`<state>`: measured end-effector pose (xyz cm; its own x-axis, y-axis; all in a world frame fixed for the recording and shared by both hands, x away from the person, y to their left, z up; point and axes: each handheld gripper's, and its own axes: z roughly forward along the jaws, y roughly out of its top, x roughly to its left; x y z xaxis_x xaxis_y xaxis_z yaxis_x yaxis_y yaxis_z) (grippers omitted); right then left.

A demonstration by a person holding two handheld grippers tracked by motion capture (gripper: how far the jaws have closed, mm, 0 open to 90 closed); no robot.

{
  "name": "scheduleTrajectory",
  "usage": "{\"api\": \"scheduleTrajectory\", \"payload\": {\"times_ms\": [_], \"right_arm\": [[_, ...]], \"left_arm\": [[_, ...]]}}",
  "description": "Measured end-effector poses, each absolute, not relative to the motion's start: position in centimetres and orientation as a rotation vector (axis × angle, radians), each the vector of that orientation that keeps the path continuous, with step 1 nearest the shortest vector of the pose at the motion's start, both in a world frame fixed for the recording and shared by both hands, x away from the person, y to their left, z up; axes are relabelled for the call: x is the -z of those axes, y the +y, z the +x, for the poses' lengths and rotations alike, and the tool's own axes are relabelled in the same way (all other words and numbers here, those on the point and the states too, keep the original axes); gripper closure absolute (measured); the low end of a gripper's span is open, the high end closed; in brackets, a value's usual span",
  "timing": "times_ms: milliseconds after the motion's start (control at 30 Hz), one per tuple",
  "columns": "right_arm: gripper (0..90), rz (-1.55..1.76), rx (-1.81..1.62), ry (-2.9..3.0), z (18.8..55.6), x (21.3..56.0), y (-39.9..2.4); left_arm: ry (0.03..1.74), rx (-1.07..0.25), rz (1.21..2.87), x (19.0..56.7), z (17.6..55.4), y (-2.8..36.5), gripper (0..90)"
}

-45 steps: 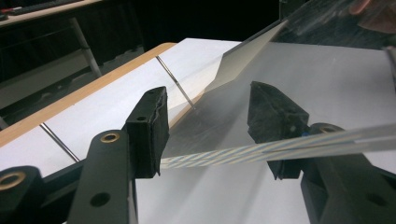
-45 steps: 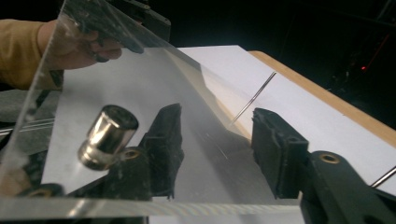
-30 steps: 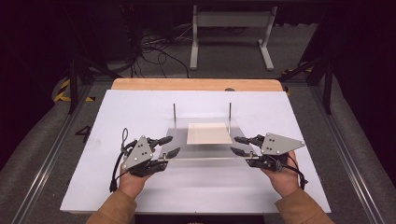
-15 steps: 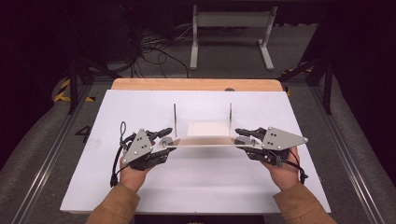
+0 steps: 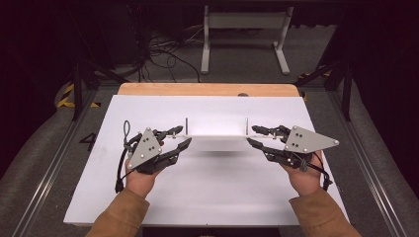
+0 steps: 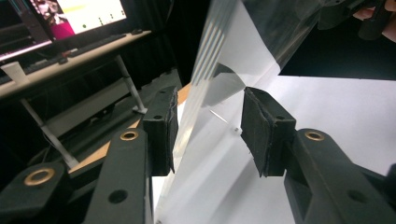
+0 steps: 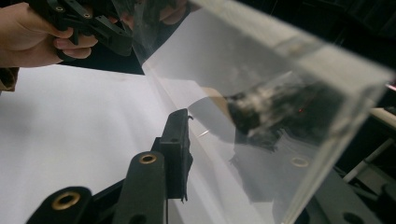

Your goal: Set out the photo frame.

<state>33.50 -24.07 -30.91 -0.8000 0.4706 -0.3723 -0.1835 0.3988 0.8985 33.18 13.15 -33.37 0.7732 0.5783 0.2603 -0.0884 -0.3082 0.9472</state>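
Two grippers, one left gripper [image 5: 182, 138] at centre left of the high view and one right gripper [image 5: 252, 136] at centre right. Two hands, one under each. One clear plastic plate [image 5: 217, 136] between them at mid-frame. Two thin upright pins [image 5: 187, 125] on that plate, one near each end. One white sheet [image 5: 217, 182] across the lower half. One wooden table edge [image 5: 207, 89] above it. One metal stand [image 5: 244, 29] at top centre.

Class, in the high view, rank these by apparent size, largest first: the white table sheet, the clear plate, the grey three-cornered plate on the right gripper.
1. White table sheet
2. Clear plate
3. Grey three-cornered plate
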Motion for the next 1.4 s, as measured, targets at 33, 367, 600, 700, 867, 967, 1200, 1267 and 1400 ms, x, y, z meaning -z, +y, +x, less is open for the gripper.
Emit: {"api": "scheduleTrajectory", "payload": {"times_ms": [33,367,600,700,867,967,1200,1267,1400], "right_arm": [[62.0,0.24,-1.433,2.059,33.4,30.6,-24.1],[64.4,0.247,-1.529,2.015,32.5,28.9,-24.9],[66.6,0.242,-1.606,2.022,31.4,27.6,-25.0],[68.0,0.252,-1.658,2.033,30.8,27.1,-25.0],[68.8,0.281,-1.686,2.069,30.6,26.7,-24.9],[68.8,0.281,-1.692,2.073,30.6,26.6,-24.8],[68.6,0.325,-1.755,2.099,31.4,26.5,-24.9],[68.6,0.327,-1.754,2.1,31.4,26.5,-24.9],[68.4,0.323,-1.75,2.103,31.7,26.5,-24.7]], "left_arm": [[0.386,-0.697,1.77,33.2,33.0,13.1,57.9],[0.374,-0.697,1.743,31.4,32.0,13.4,59.5],[0.373,-0.6,1.708,29.8,31.1,14.1,59.7],[0.396,-0.536,1.703,29.4,30.9,14.3,59.7],[0.425,-0.51,1.719,29.1,30.4,14.5,59.7],[0.435,-0.5,1.722,28.8,30.2,14.7,59.8],[0.47,-0.445,1.732,28.7,30.4,14.7,61.1],[0.474,-0.439,1.727,28.8,30.6,14.8,61.0],[0.48,-0.43,1.72,29.0,31.1,14.9,60.1]]}}
